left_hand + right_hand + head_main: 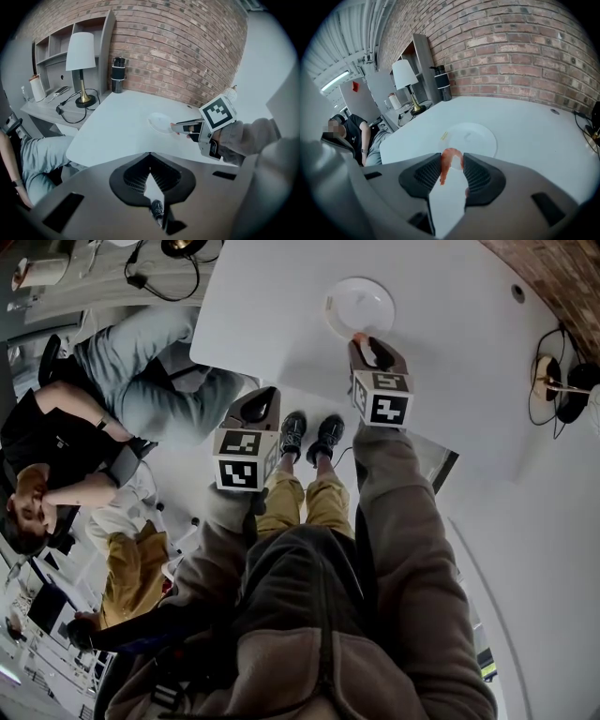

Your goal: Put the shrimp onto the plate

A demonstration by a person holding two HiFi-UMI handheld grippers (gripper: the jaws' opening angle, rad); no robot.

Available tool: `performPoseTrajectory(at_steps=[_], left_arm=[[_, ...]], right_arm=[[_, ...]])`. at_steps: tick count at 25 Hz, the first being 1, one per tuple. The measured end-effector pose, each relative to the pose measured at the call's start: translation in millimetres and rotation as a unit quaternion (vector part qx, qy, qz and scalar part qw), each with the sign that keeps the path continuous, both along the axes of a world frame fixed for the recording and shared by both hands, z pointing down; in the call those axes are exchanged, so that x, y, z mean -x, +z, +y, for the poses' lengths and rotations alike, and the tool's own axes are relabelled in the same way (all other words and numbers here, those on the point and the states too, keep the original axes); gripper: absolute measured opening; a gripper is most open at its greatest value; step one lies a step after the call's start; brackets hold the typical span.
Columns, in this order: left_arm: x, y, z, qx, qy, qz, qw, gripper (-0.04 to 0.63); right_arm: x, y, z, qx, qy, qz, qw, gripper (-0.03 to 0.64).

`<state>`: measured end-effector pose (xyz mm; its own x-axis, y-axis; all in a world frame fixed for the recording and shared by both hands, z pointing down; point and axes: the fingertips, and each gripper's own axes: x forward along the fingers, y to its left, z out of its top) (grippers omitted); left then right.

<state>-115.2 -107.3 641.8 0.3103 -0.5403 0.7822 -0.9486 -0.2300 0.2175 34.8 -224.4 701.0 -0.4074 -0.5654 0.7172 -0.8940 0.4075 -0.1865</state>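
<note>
Brick wall (525, 51) backs a white surface (450, 362), with a lamp (80, 61) and a dark cylinder (117, 75) standing at its far end, in the upper left of the left gripper view. An empty white plate (359, 306) sits on the surface at the upper middle of the head view. At the lower middle of its own view, the right hand-held gripper (452, 158) pinches the shrimp (449, 161), a curled orange piece caught between the two ribbed pads. The shrimp shows right at the plate's near rim, overlapping its lower edge in that view, and is not lying on the plate. To the lower left of the plate in the head view, the left hand-held gripper (150, 154) is off the surface's near edge, jaws pressed together at the tips with nothing between them. A seated person (141, 371) shows at the upper left of the head view
</note>
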Motion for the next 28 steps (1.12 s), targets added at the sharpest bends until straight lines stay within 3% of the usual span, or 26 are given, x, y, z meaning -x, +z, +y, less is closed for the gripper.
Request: performPoseTrajectory(at_steps=[28], left_arm=[[2, 10, 7, 0.015, -0.009, 0.006, 0.9998, 0.005]], right_arm=[[-2, 42, -41, 0.038, -0.008, 0.036, 0.999, 0.149]])
